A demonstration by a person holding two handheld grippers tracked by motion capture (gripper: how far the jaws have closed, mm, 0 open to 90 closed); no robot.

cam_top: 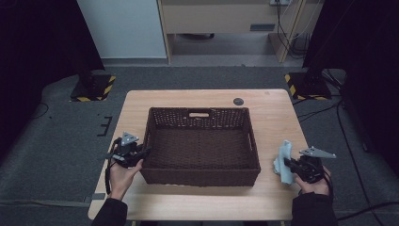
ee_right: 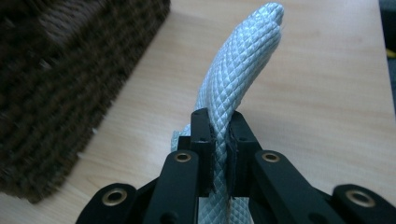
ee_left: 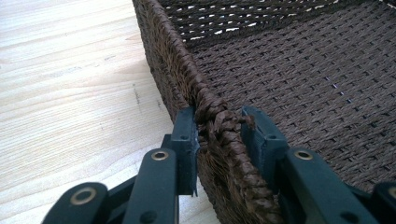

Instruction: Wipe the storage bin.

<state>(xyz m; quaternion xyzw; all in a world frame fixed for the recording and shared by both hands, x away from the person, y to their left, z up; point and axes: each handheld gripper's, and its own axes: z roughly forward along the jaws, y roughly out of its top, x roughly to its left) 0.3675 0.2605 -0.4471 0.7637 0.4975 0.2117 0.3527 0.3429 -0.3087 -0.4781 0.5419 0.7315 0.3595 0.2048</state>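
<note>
1. One light wooden counter (cam_top: 202, 96) carries the whole scene, and one large dark brown woven basket (cam_top: 200, 176) sits square in its middle, with a handle slot cut in the far wall.
2. The left gripper (cam_top: 141, 153) is at the basket's left wall near the near-left corner. In the left gripper view its jaws straddle the braided rim (ee_left: 219, 122), one outside and one inside, clamped on the weave.
3. The right gripper (cam_top: 288, 163) is over by the counter's right edge, and it is closed tight on one pale blue quilted cloth (cam_top: 283, 160). The right gripper view shows that cloth (ee_right: 243, 65) pinched between the jaws, with a folded length arching up and away from them.
4. The cloth sits outside the basket, just beside its right wall near the near-right corner. That tall woven wall stands between the cloth and the basket's floor.
5. One small dark round disc (cam_top: 238, 101) lies near the counter's far edge, well apart from both grippers.
6. Beyond the counter on the grey floor, two black stand bases (cam_top: 94, 87) edged in yellow-and-black stripes flank the far corners, one on each side.
7. Count: two grippers, one basket, one cloth, one disc.
</note>
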